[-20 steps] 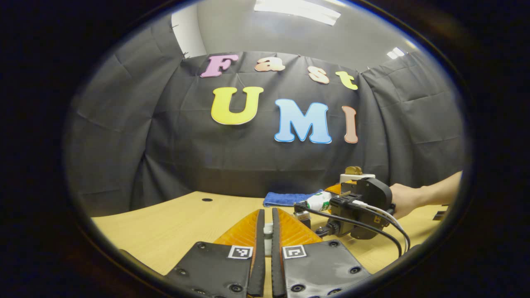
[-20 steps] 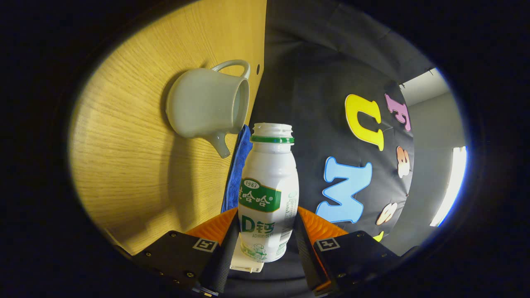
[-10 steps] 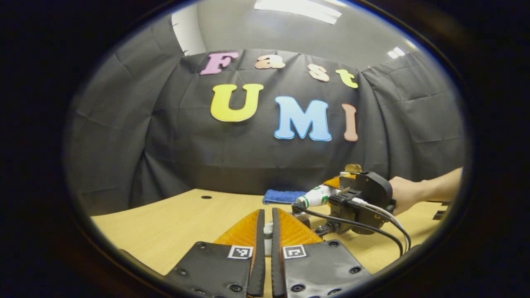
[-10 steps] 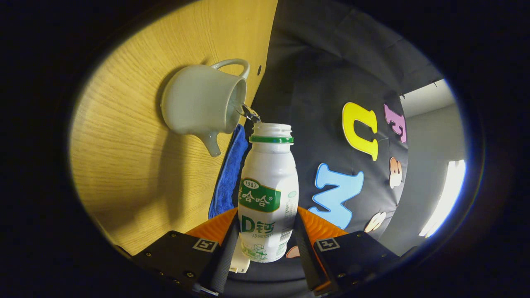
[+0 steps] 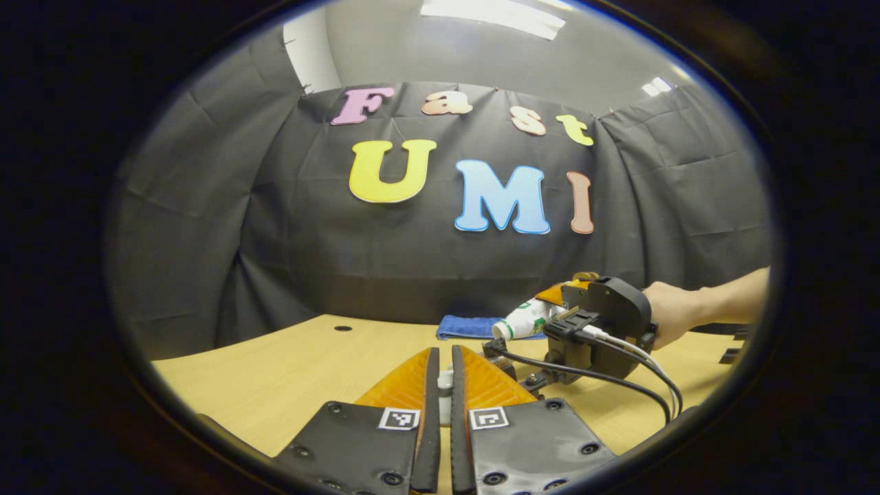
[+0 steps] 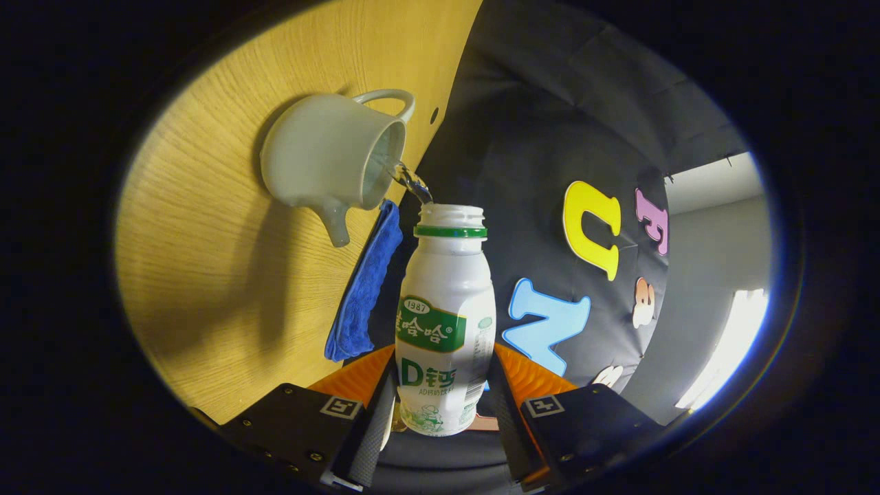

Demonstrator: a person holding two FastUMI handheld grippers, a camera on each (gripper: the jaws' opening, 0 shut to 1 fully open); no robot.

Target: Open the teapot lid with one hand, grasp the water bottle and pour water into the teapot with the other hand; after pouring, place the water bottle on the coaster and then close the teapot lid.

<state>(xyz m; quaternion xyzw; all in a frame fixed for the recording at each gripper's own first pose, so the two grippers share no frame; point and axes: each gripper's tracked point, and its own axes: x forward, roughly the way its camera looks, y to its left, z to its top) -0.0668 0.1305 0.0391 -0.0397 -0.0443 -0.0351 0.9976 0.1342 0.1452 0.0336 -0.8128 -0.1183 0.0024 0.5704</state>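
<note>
My right gripper [image 6: 445,361] is shut on a white water bottle [image 6: 445,302] with a green label and no cap. The bottle is tipped with its mouth toward the open top of a pale teapot [image 6: 330,155] on the wooden table [image 6: 220,240]. A thin stream of water [image 6: 412,184] runs from the mouth into the pot. My left gripper [image 5: 444,357] is shut on a small white piece [image 5: 445,382], which looks like the teapot lid's knob. In the left gripper view a hand [image 5: 677,313] holds the right gripper [image 5: 546,306] with the tilted bottle [image 5: 526,320].
A folded blue cloth [image 6: 364,282] lies on the table just behind the teapot, at the foot of the black wall; it is also in the left gripper view [image 5: 474,326]. Black cables [image 5: 605,378] trail from the right gripper across the table. A small hole [image 5: 342,328] marks the tabletop.
The right gripper has tipped the bottle further toward the teapot, and water now runs from its mouth into the pot. The left gripper has held still.
</note>
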